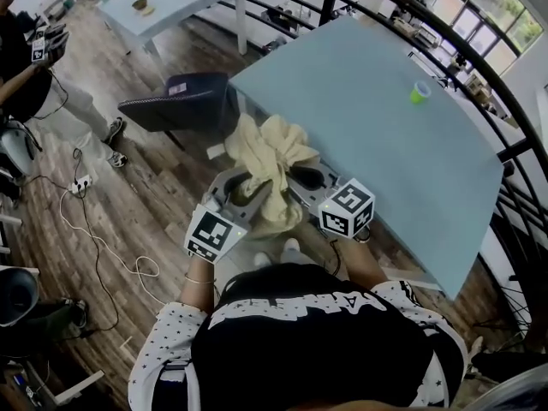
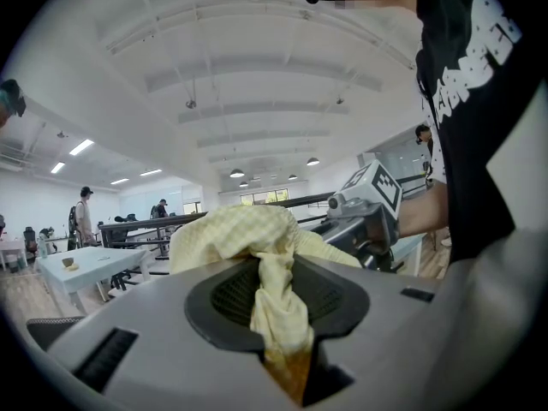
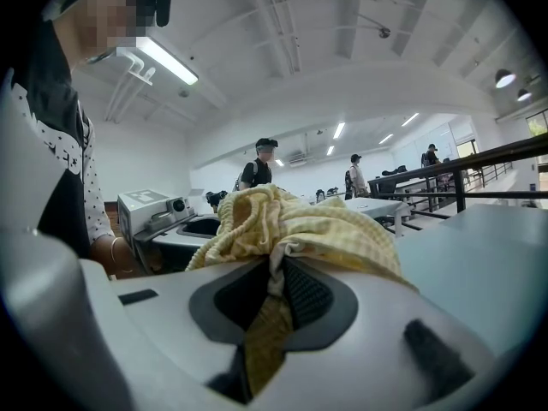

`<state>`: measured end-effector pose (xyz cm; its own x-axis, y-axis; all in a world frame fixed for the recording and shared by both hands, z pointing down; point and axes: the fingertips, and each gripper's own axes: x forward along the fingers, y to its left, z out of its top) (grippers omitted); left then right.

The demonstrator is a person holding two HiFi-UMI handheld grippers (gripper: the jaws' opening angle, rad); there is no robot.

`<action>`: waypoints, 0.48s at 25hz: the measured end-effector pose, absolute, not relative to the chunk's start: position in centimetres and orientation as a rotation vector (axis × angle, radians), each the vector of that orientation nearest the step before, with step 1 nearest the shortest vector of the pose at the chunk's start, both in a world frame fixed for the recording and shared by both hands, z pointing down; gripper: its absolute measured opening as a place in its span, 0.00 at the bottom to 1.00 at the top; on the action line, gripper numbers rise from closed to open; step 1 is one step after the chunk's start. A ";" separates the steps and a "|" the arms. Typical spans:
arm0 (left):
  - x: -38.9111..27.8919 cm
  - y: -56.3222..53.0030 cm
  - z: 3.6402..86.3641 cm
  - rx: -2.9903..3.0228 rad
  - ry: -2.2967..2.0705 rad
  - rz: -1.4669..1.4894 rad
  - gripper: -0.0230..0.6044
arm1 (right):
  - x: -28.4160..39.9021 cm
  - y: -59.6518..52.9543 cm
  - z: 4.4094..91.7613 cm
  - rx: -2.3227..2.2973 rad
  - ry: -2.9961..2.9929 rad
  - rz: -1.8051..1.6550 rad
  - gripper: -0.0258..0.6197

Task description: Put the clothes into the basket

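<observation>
The left gripper point(image 2: 281, 328) and the right gripper point(image 3: 265, 311) are each clamped on a fold of the yellow checked garment point(image 1: 272, 157). Its bunched bulk sits just ahead of both pairs of jaws.

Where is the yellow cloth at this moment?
In the head view the yellow cloth hangs at the centre, clamped between the left gripper and the right gripper, at the table's near edge, with a dark chair to its upper left.
</observation>
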<state>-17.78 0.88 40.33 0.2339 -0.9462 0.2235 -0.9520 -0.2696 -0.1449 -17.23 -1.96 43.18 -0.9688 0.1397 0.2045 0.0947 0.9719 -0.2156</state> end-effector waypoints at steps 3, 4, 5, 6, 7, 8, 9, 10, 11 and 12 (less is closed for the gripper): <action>-18.5 1.7 40.1 2.437 -1.901 0.403 0.23 | -17.9 -1.2 43.0 -0.193 -2.894 0.288 0.14; -18.7 2.0 40.1 2.435 -1.903 0.398 0.23 | -18.2 -0.9 42.9 -0.199 -2.894 0.284 0.14; -18.9 2.2 40.0 2.433 -1.906 0.393 0.23 | -18.3 -0.7 42.8 -0.206 -2.896 0.283 0.14; -18.9 2.2 39.9 2.431 -1.911 0.390 0.23 | -18.4 -0.7 42.7 -0.213 -2.898 0.284 0.14; -18.9 2.1 39.8 2.427 -1.918 0.387 0.23 | -18.4 -0.7 42.6 -0.219 -2.899 0.284 0.14; -18.8 2.0 39.7 2.423 -1.925 0.384 0.23 | -18.2 -0.9 42.5 -0.224 -2.899 0.280 0.14; -18.6 1.8 39.6 2.418 -1.932 0.383 0.23 | -18.1 -1.1 42.4 -0.229 -2.898 0.276 0.14; -18.6 1.6 39.6 2.412 -1.936 0.383 0.23 | -18.1 -1.3 42.4 -0.233 -2.897 0.272 0.14; -18.6 1.5 39.7 2.407 -1.939 0.384 0.23 | -18.1 -1.4 42.4 -0.238 -2.897 0.270 0.14; -18.6 1.3 39.7 2.404 -1.942 0.386 0.23 | -18.1 -1.6 42.4 -0.243 -2.897 0.272 0.14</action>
